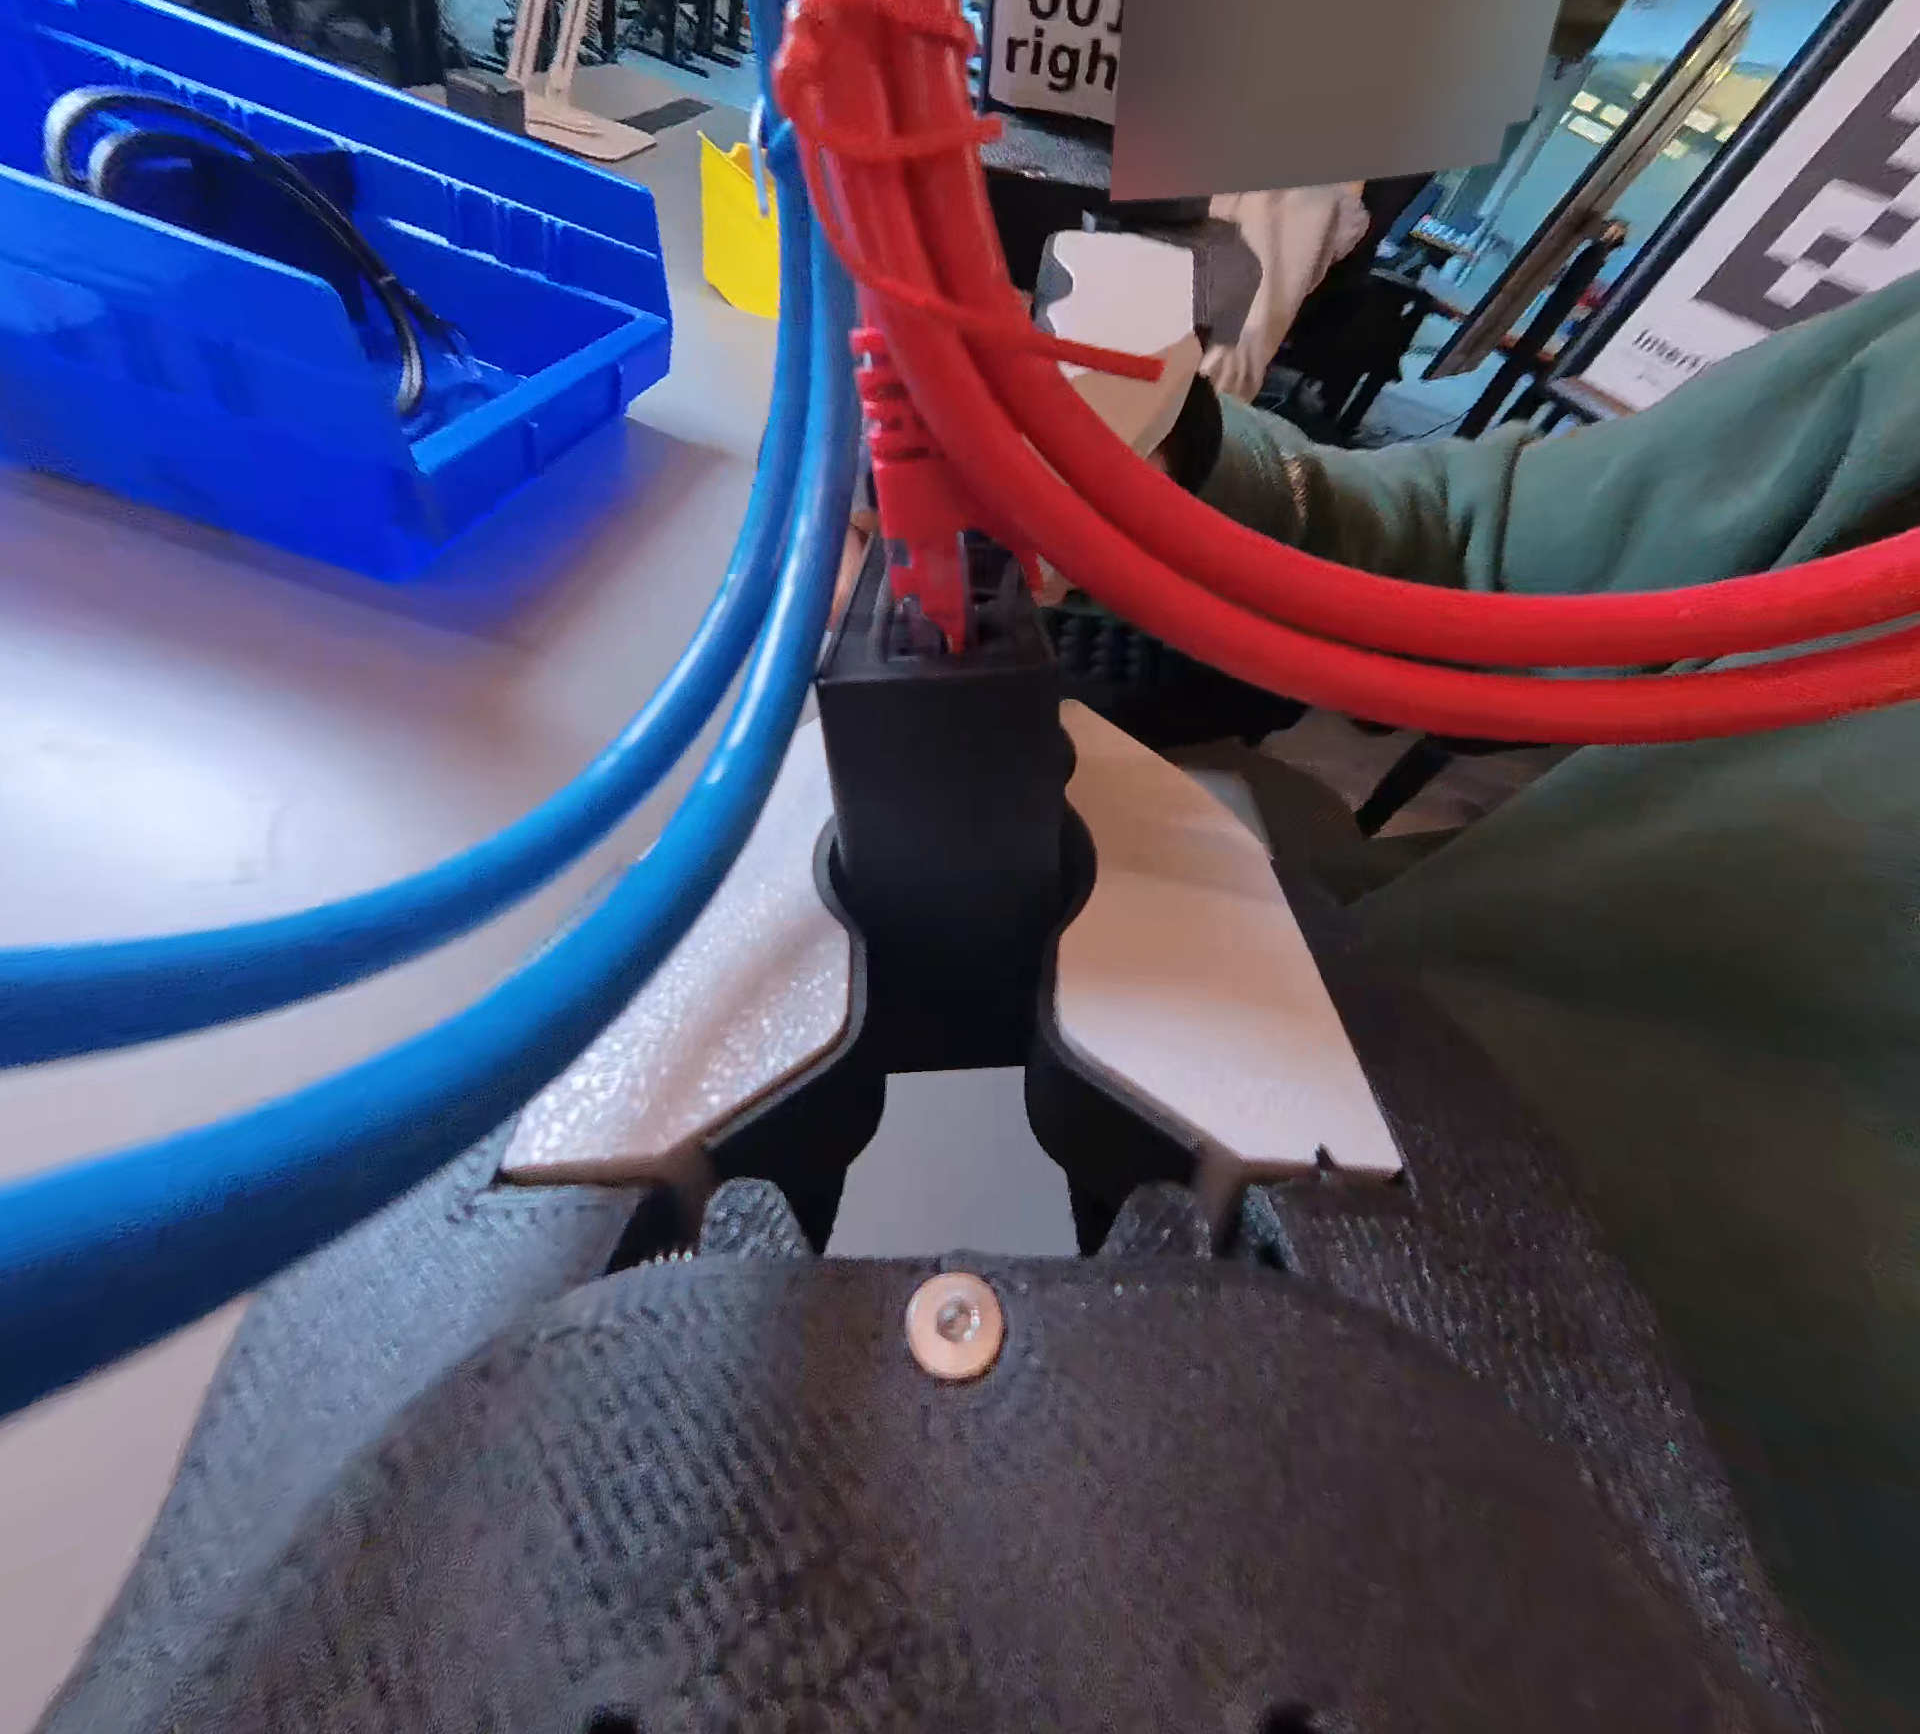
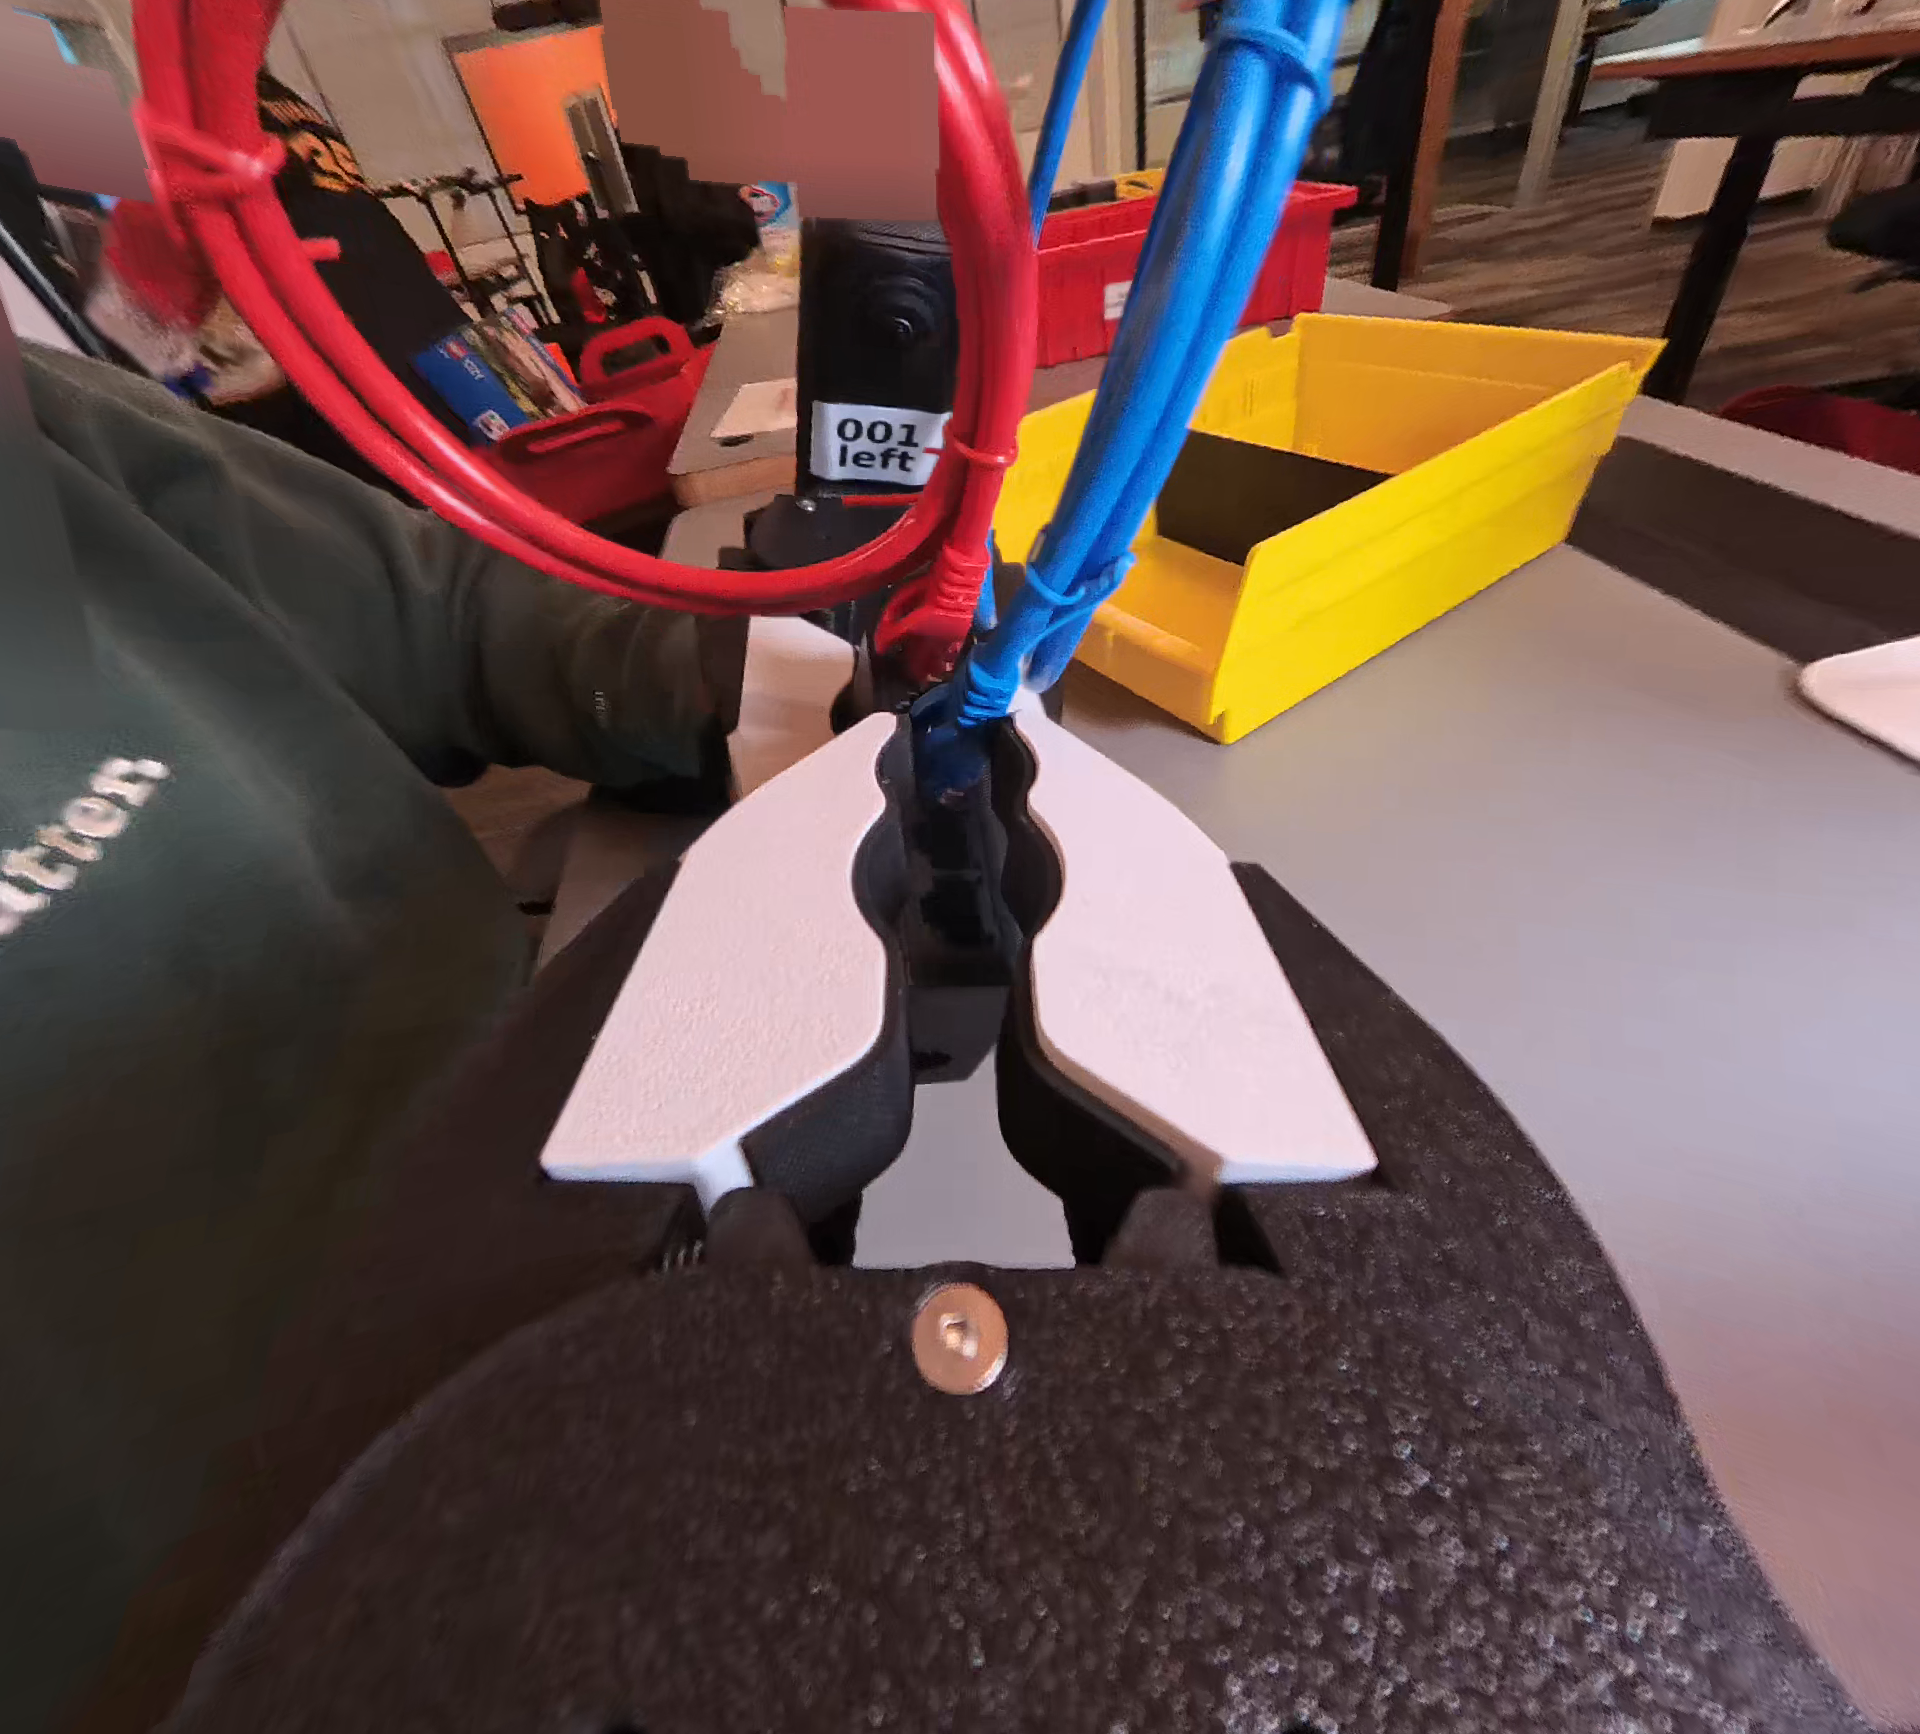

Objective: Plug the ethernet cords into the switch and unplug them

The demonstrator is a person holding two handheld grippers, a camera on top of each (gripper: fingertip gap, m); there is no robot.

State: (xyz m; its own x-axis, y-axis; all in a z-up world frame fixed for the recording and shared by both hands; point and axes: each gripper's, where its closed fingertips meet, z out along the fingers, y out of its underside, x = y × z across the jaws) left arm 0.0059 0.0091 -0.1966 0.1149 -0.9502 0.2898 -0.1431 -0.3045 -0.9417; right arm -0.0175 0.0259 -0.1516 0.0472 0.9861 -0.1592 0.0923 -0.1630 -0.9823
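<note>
The left hand-held gripper [image 1: 940, 863] is clamped on one end of the black switch [image 1: 940, 749], with both fingers pressed against its sides. The right hand-held gripper [image 2: 951, 811] is closed narrowly on the opposite end of the same switch [image 2: 951, 936], and its white fingers [image 2: 769, 957] flank the black body. The switch is held between the two hand-held grippers, above the grey counter [image 2: 1455, 957], port face upward.

The red ethernet cord [image 1: 1247, 583] is seated by its red plug [image 1: 920, 541] in a port on the upper face of the switch. Its length is coiled into a loop and bound with red ties [image 1: 883, 74]; in the right wrist view the red coil [image 2: 582, 230] stands above the switch. The blue ethernet cord [image 1: 623, 801] is likewise coiled and tied. Its blue plug [image 2: 951, 749] sits at the switch, just beside the red plug [image 2: 940, 604]; whether it is fully seated cannot be determined.

A blue bin [image 1: 312, 282] stands on the counter toward its far-left side in the left wrist view and contains a black cable. A yellow bin [image 2: 1351, 521] stands on the counter beyond the switch in the right wrist view. The person's green sleeve [image 2: 260, 853] extends toward the left hand-held gripper.
</note>
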